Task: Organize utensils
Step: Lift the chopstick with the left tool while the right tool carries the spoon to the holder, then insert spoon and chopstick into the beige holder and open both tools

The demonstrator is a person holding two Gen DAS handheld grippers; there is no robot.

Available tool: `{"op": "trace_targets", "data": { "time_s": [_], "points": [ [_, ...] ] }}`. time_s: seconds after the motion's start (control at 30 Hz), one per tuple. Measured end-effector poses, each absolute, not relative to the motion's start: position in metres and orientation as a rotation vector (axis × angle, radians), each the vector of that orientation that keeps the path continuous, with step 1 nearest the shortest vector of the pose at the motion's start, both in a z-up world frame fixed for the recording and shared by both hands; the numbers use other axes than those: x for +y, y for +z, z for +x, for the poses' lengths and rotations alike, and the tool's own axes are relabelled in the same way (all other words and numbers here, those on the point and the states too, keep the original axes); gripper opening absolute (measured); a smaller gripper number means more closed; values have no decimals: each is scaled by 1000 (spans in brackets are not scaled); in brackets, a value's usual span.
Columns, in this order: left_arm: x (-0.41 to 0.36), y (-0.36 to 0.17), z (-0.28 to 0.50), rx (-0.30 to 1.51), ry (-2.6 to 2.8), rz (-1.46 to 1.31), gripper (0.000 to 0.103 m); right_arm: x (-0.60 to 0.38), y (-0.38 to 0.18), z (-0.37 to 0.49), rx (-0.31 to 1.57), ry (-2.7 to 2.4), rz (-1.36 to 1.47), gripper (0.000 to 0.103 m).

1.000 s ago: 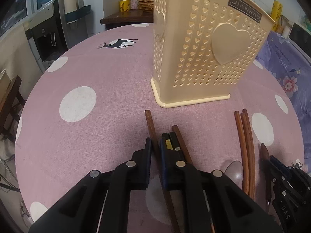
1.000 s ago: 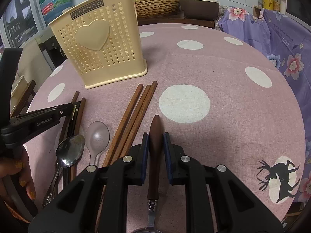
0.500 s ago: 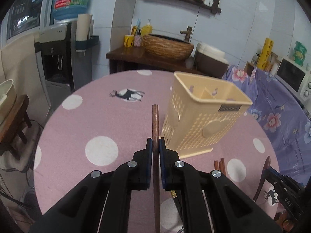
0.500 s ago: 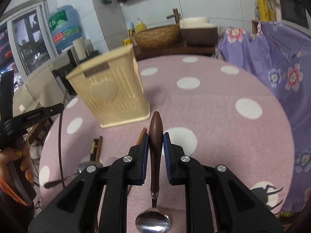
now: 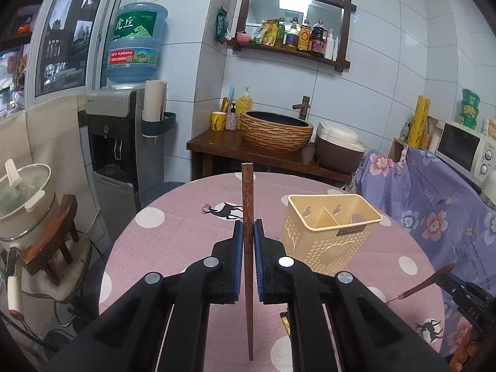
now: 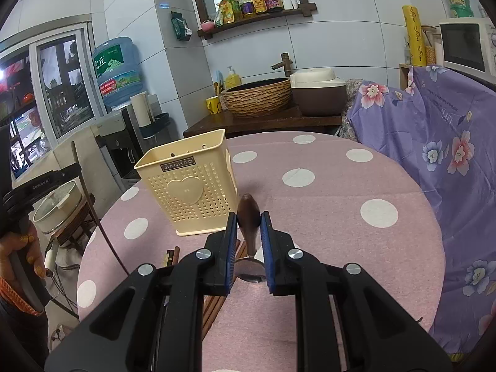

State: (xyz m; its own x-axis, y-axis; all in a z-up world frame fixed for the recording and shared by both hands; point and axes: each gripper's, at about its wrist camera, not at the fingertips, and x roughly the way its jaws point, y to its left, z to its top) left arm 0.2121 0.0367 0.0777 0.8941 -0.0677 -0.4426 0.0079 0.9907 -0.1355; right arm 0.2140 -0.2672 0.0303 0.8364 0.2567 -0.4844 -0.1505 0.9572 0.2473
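Note:
My left gripper is shut on a dark wooden chopstick and holds it upright, high above the pink dotted table. The cream perforated utensil holder stands to its right, its two compartments open at the top. My right gripper is shut on the brown wooden handle of a spoon, whose metal bowl hangs below the fingers. The holder stands ahead and left of it. More chopsticks lie on the table below.
A water dispenser and a stool with a pot stand left of the table. A sideboard with a woven basin is behind. A purple flowered cloth covers furniture on the right.
Both grippers have risen well above the table, each lifting its utensil. The holder now shows from above, and the remaining utensils lie far below.

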Motion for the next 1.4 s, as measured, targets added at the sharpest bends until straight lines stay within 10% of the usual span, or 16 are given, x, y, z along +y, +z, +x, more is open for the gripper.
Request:
{"op": "trace_targets", "data": {
  "time_s": [0.5,0.87,1.4],
  "points": [
    [51,124,212,396,-69,-154,8,-264,65,226,524,265,155,16],
    [16,229,263,280,-157,-181,8,-229,201,293,346,332,143,16],
    [-12,106,308,449,-111,-121,8,-182,95,348,513,334,112,17]
  ]
}}
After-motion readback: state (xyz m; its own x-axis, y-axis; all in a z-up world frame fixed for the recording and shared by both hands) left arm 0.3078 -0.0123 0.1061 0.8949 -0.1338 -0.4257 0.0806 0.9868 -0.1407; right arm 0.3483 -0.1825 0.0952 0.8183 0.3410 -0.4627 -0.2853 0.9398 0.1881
